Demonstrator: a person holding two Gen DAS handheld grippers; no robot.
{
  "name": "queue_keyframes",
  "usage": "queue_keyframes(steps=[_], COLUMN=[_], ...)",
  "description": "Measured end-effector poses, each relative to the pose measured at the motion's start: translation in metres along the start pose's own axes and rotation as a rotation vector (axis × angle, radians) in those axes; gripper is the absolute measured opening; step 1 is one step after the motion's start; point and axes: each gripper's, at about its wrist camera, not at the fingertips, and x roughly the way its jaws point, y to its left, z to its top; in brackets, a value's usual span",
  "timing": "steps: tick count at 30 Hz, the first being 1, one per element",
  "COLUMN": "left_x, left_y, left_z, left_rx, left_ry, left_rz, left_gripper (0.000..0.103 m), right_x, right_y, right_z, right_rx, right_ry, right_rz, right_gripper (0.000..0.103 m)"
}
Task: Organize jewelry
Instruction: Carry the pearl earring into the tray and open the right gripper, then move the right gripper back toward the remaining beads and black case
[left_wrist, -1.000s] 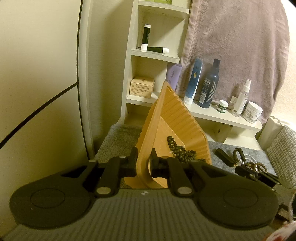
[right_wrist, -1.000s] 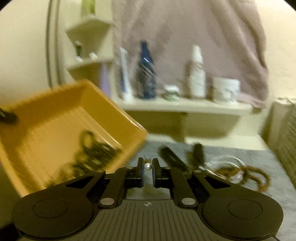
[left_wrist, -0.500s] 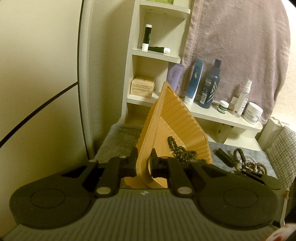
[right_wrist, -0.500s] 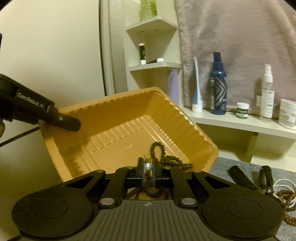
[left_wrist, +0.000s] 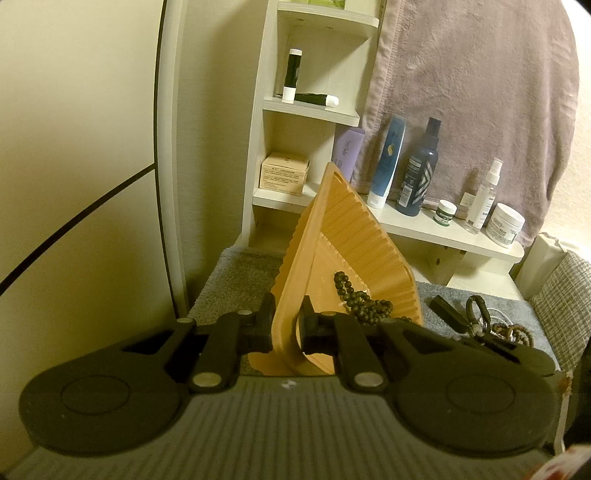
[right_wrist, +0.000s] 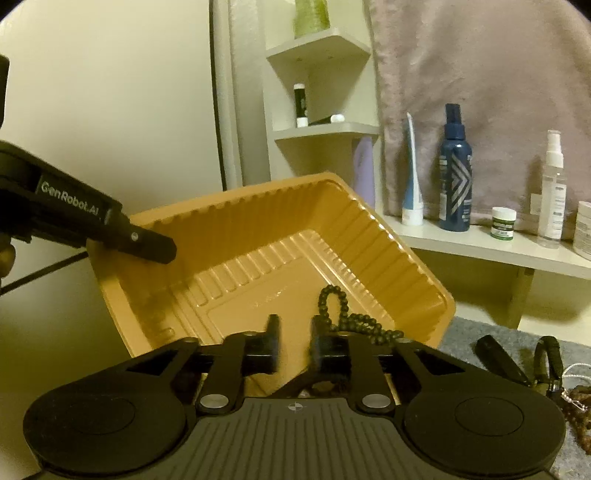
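Note:
My left gripper (left_wrist: 286, 326) is shut on the rim of an orange ribbed plastic tray (left_wrist: 354, 236) and holds it tilted up on edge; it also shows in the right wrist view (right_wrist: 147, 245) at the tray's left rim. A dark bead bracelet (left_wrist: 364, 301) lies in the tray (right_wrist: 258, 236) and shows in the right wrist view (right_wrist: 349, 317). My right gripper (right_wrist: 293, 341) is open and empty over the tray's near side. The pearl piece is not visible.
A black strap with clasp (left_wrist: 478, 308), a black bar (left_wrist: 445, 306) and brown beads (left_wrist: 513, 330) lie on the grey mat (left_wrist: 236, 273) to the right. Bottles (right_wrist: 455, 170) and jars stand on a low shelf (right_wrist: 480, 247) behind. A wall is at the left.
My right gripper was shut on a small pearl piece and moved left over the tray. It has now opened and the pearl is gone from its fingers. The left gripper and tray stayed still.

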Motion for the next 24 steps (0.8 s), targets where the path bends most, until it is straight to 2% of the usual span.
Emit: queue_keyframes(steps=[5, 12, 17, 21, 24], left_x=[0.0, -0.001, -0.001, -0.001, -0.001], left_y=[0.0, -0.001, -0.002, -0.002, -0.002], left_z=[0.0, 0.001, 0.0, 0.0, -0.001], left_rx=[0.001, 0.003, 0.006, 0.007, 0.008], left_ry=[0.0, -0.002, -0.005, -0.005, -0.005], left_rz=[0.0, -0.001, -0.002, -0.002, -0.002], left_gripper=[0.011, 0.011, 0.011, 0.011, 0.011], right_x=[-0.015, -0.049, -0.073, -0.088, -0.093], right_y=[-0.013, -0.051, -0.082, -0.099, -0.103], right_z=[0.001, -0.016, -0.04, -0.057, -0.064], right_rx=[0.04, 0.11, 0.164, 0.203, 0.208], right_ry=[-0.037, -0.053, -0.013, 0.016, 0.024], right_rz=[-0.078, -0.321, -0.474, -0.535, -0.545], right_gripper=[0.029, 0.029, 0.029, 0.029, 0.029])
